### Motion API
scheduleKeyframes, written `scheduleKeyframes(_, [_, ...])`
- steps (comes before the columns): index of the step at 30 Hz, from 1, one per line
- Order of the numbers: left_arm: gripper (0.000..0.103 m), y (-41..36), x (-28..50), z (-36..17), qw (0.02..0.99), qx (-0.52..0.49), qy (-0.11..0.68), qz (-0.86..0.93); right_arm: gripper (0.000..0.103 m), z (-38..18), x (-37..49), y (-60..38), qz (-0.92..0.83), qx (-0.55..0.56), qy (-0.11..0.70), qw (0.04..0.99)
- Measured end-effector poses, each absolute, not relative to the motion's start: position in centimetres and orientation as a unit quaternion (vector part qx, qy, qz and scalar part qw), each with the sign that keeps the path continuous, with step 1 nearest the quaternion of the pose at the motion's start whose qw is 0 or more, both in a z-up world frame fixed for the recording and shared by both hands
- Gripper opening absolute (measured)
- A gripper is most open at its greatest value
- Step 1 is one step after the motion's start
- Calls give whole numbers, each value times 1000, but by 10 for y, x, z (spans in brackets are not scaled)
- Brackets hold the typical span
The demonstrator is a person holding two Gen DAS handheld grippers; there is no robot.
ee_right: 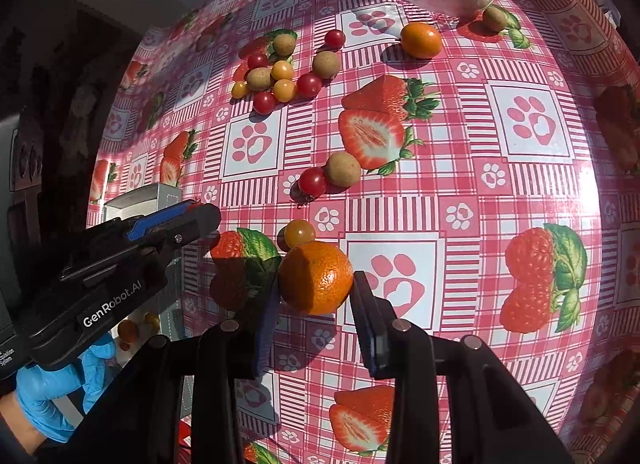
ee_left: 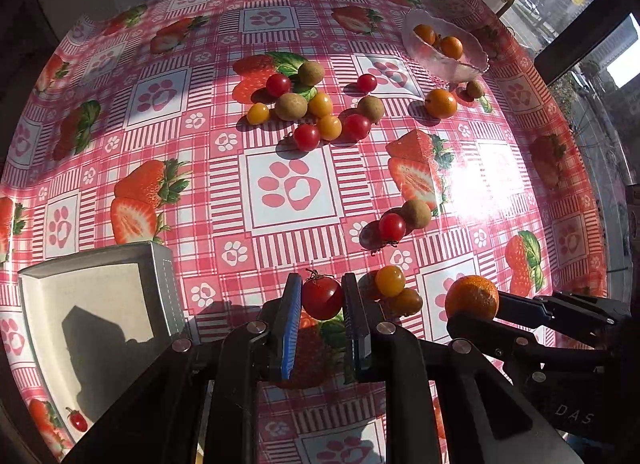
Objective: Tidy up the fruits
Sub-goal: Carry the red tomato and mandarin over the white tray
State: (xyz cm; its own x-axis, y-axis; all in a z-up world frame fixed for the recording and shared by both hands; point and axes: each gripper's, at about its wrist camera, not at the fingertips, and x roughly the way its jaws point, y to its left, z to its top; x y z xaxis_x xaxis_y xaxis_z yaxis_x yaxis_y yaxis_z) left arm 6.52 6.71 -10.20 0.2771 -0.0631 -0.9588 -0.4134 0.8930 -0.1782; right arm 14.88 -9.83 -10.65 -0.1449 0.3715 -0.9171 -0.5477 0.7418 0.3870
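My left gripper is shut on a red cherry tomato, held just above the table next to a white square dish. My right gripper is shut on a mandarin, which also shows in the left wrist view. A yellow cherry tomato lies just beyond the mandarin. A red tomato and a brown longan lie mid-table. A cluster of several red and yellow tomatoes and longans lies farther off.
A glass bowl at the far right holds orange fruits. An orange kumquat and a longan lie beside it. The white dish holds a small red tomato. The table edge runs along the right.
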Motion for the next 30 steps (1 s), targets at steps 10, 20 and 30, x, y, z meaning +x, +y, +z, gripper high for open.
scheduleKeyframes(10, [21,97,2,-86,772,-224,575,152,39,-89,112,-70,381,-103,659,640])
scheduleKeyframes(20, [21,131,-60,-81,768,-250,556,196,39,-77,61,-20,424,-144,645,620])
scheduleKeyframes(30, [21,169,-112,-101,748,-260,563,237,39,-83,7,41,468,-189,636,584])
